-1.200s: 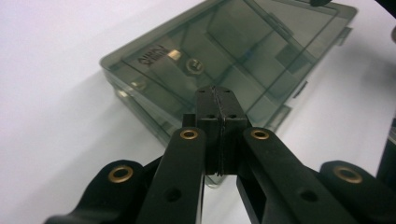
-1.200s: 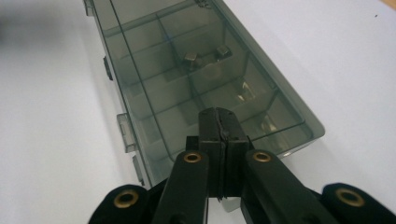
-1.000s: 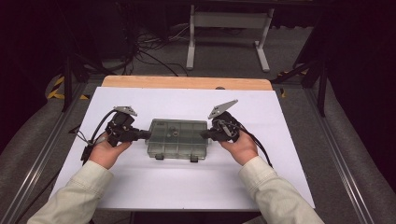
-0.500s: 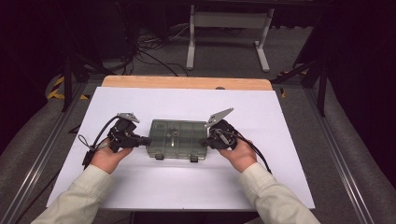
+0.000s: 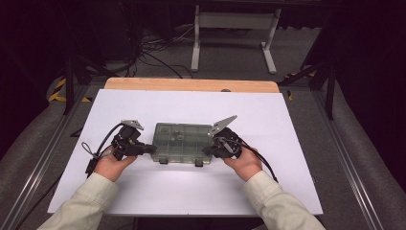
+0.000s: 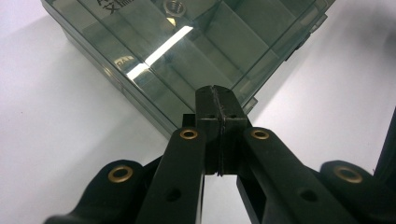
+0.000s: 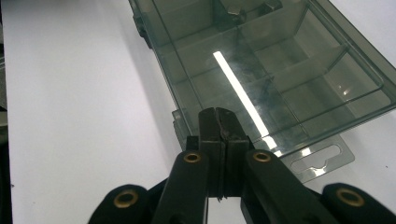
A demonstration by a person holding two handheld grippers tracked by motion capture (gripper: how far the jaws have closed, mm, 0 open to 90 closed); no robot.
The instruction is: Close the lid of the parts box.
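The left gripper (image 6: 218, 100) has its jaws pressed together, tips at the box (image 6: 187, 51) corner. A nut (image 6: 173, 6) sits at twelve o'clock inside the box, on the white table (image 6: 56, 140).

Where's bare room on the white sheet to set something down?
Free: the wide strip of white sheet between the plastic box and the wooden edge; the right part, past the right gripper; the near strip between the sleeves. Crowded: both ends of the box, where the shut left gripper and right gripper sit.
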